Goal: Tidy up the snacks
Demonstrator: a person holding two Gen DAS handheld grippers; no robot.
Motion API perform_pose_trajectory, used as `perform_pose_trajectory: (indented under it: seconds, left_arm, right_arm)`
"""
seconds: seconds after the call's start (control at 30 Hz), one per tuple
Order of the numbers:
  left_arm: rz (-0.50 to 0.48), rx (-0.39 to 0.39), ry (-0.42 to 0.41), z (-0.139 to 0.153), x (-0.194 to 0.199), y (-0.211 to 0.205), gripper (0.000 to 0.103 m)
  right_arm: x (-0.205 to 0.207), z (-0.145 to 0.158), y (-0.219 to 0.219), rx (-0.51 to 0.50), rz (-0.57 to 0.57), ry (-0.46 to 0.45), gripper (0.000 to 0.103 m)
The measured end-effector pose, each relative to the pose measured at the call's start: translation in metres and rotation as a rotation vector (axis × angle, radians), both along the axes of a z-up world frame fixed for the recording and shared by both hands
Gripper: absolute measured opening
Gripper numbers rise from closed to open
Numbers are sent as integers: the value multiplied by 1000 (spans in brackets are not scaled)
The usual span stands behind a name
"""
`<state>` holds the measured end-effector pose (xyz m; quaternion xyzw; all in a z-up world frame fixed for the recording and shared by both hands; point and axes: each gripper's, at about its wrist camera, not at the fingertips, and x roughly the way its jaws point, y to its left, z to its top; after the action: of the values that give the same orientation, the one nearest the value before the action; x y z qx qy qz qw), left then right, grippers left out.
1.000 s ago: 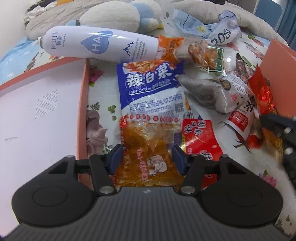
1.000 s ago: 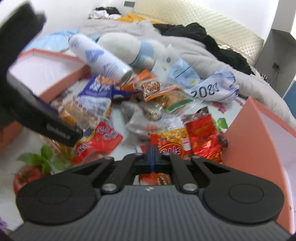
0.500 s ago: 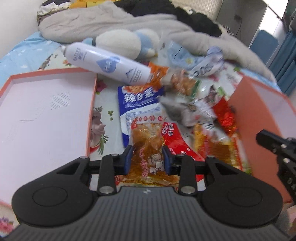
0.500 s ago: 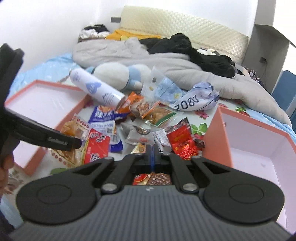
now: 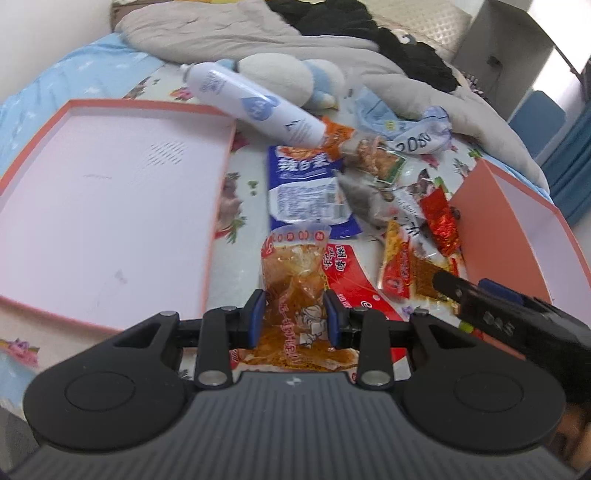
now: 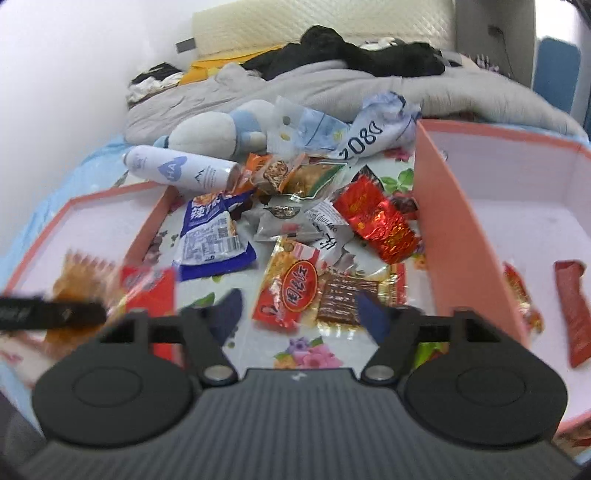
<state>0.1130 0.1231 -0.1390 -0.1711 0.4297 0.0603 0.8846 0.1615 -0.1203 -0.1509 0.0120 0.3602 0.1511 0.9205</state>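
Left gripper (image 5: 294, 318) clamps the orange snack packet (image 5: 295, 295); right gripper (image 6: 297, 314) hangs open.
Packet sits low-centre, beside the pink tray (image 5: 110, 206) at left — slippery film could slide from the jaws before reaching it.

Setting: home bedroom. Work surface is a bed (image 6: 310, 350) with a floral-print sheet. Rumpled grey duvet (image 6: 332, 88) lies at the far end, dark clothes (image 6: 354, 55) heaped on it, against a padded cream headboard (image 6: 295, 22). A white-and-blue plush toy (image 6: 214, 129) lies by the duvet. Snack packets (image 6: 295, 266) are scattered between two pink cardboard boxes (image 6: 439, 221).
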Motion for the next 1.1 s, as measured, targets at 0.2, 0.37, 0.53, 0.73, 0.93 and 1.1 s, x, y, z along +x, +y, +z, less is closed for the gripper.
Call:
perform_pose_trajectory:
  seconds: [0.2,0.37,0.53,0.73,0.93,1.1]
  left_arm:
    - [10,-12,12,-6,7,12,38]
    - [-3,-21,26,-14,24,13,38]
    - [-15,-29,33,-21,38,11,38]
    - [-21,-27,32,-19,43,6,38]
    - [-25,-13,22,-4,36,3,38]
    - [-31,13,9,13,25,-2,38]
  right_arm:
    - [29,-27,9,-76,-77,22,72]
    - [40,-48,6,-102,-148,44,68]
    - [46,-64,2,-98,-142,105,69]
    - [51,-57,2,-118,-93,132,54]
    - [40,-44,0,-89,-58,143,52]
    - [16,-17,-3,-43,-39,128,52]
